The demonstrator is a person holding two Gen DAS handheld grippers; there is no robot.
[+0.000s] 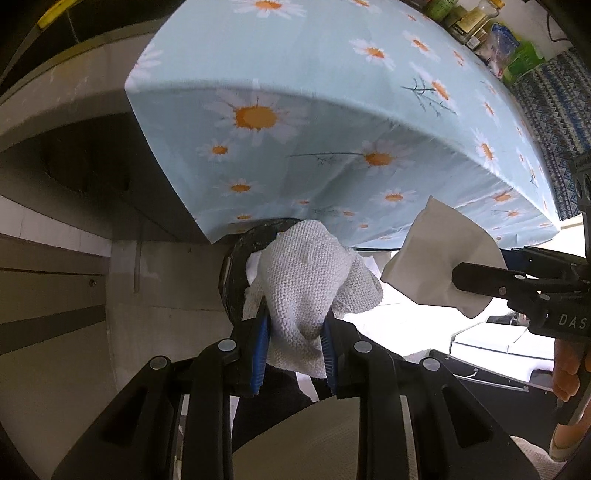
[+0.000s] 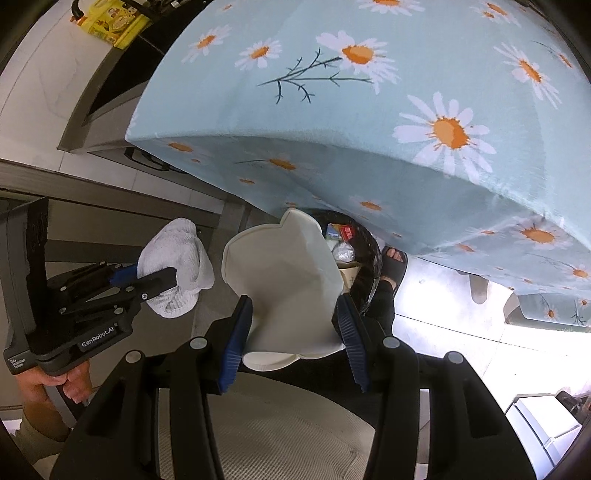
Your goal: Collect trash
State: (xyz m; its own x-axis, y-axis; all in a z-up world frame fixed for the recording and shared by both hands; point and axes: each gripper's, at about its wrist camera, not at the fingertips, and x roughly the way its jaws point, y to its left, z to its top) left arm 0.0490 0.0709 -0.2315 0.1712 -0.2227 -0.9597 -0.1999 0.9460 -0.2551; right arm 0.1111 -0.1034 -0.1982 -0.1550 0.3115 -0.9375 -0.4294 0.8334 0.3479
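My left gripper [image 1: 295, 332] is shut on a crumpled white paper towel [image 1: 310, 280], held above a black trash bin [image 1: 231, 266] on the floor by the table. My right gripper [image 2: 295, 328] is shut on a folded cream paper plate [image 2: 284, 273], also over the bin [image 2: 365, 258], which holds several wrappers. In the left wrist view the right gripper [image 1: 458, 277] comes in from the right with the plate [image 1: 436, 258]. In the right wrist view the left gripper [image 2: 173, 275] shows at the left with the towel [image 2: 177, 254].
A table with a light blue daisy tablecloth [image 1: 332, 92] overhangs the bin. Jars and packets [image 1: 480, 26] stand at its far edge. A foot in a black sandal [image 2: 393, 264] stands beside the bin. A yellow package [image 2: 110, 22] lies at the upper left.
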